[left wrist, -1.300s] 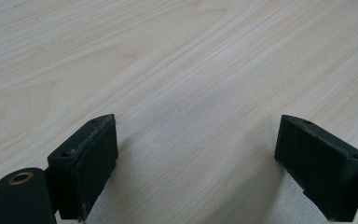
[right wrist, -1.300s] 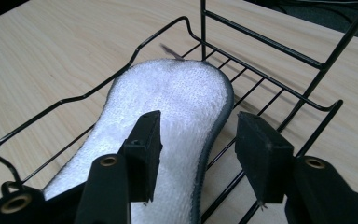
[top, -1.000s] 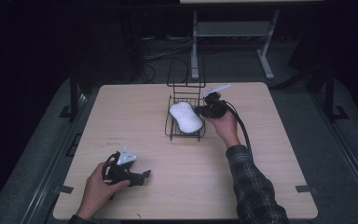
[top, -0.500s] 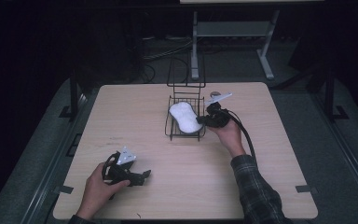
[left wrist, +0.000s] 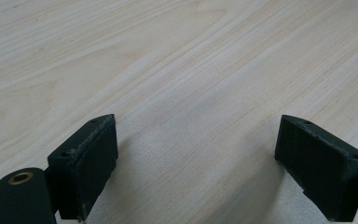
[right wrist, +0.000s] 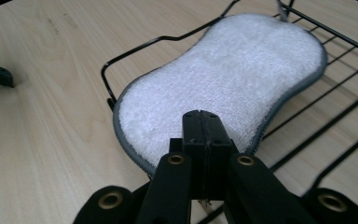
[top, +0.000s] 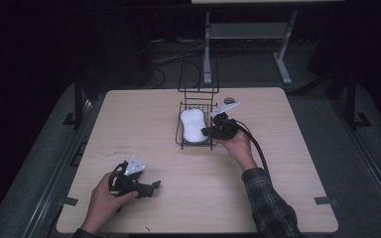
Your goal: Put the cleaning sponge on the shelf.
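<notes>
Inside rack [top: 181, 140], sponge [top: 192, 125] lies lengthwise.

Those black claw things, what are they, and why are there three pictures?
They are hand-held grabbers, one in each of a person's hands. One picture looks down from above the wooden table. The other two come from small cameras riding on the grabbers, looking along their black jaws.

The left gripper rests near the person's edge of the table with its jaws wide apart and nothing between them.

The right gripper has its jaws shut together at the near edge of a white sponge pad with a grey border. Whether it pinches that edge, I cannot tell. The pad lies in a black wire rack in the middle of the table.
</notes>
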{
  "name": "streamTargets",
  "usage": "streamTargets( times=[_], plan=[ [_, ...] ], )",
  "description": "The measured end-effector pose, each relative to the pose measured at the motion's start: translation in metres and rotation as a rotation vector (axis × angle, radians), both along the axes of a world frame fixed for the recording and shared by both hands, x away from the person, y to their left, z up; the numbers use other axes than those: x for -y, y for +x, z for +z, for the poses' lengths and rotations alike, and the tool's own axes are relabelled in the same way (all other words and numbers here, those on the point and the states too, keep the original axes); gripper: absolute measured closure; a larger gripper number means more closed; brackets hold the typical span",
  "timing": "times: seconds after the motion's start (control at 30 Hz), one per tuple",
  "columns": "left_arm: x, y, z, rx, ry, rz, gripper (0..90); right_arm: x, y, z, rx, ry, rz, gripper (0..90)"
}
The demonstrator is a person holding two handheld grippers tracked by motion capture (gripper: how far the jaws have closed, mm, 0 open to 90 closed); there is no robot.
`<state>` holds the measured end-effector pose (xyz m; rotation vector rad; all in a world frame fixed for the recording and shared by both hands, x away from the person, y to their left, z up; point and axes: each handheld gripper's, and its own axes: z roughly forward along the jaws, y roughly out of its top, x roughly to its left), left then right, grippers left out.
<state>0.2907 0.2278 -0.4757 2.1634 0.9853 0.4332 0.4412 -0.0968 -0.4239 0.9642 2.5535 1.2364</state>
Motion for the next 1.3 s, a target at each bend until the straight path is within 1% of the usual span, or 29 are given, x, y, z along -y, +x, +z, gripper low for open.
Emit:
streamTargets(
  times=[0.1,0.2,0.23,0.27,0.33,0.43,0.47,0.5,0.53,0.6,0.63,0.7,0.8,0.93,1.1,1.17,1.3],
  plan=[
    [0.000,0.000,0.000,0.000,0.000,0.000,12.3,-0.003,-0.001,0.000,0.010,0.002,0.014,89.6],
    [0.000,0.000,0.000,0.000,0.000,0.000,12.3,-0.002,-0.002,0.003,0.010,0.005,0.011,89.4],
    [0.000,0.000,0.000,0.000,0.001,0.000,12.3,0.000,-0.003,0.004,0.017,0.004,0.006,88.7],
    [0.000,0.000,0.000,0.000,-0.003,0.002,12.3,0.002,-0.004,0.006,0.018,0.007,0.003,86.8],
    [0.000,0.000,0.000,0.000,0.003,-0.001,12.3,0.008,-0.007,0.009,0.019,0.009,-0.004,83.1],
    [0.000,0.000,0.000,0.000,0.001,0.000,12.3,0.020,-0.012,0.014,0.027,0.014,-0.036,75.2],
    [0.000,0.000,0.000,0.000,0.001,0.000,12.3,0.020,-0.012,0.014,0.027,0.014,-0.036,75.2],
    [0.000,0.000,0.000,0.000,-0.001,0.000,12.3,0.029,-0.016,0.016,0.020,0.026,-0.061,67.2],
    [0.000,0.000,0.000,0.000,-0.001,0.001,12.3,0.034,-0.018,0.017,0.022,0.027,-0.065,64.8],
    [0.000,0.000,0.000,0.000,-0.002,0.001,12.3,0.041,-0.021,0.018,0.021,0.029,-0.083,56.0],
    [0.000,0.000,0.000,-0.001,-0.002,0.001,12.3,0.045,-0.024,0.018,0.020,0.028,-0.093,53.1],
    [0.000,0.000,0.000,-0.001,-0.002,0.001,12.3,0.052,-0.029,0.018,0.015,0.041,-0.108,46.4],
    [0.000,0.000,0.000,0.000,-0.002,0.001,12.3,0.063,-0.037,0.017,0.021,0.032,-0.136,39.0],
    [0.000,0.000,0.000,-0.001,-0.002,0.001,12.3,0.075,-0.049,0.012,0.022,0.018,-0.157,35.2],
    [0.000,0.000,0.000,0.000,-0.003,0.002,12.3,0.089,-0.064,0.004,0.031,-0.004,-0.179,26.7],
    [0.000,0.000,0.000,0.002,-0.007,0.003,12.3,0.096,-0.072,0.000,0.039,0.000,-0.196,25.1],
    [0.000,0.000,0.000,0.003,-0.008,0.004,12.3,0.106,-0.086,-0.006,0.034,-0.003,-0.216,17.4]
  ],
)
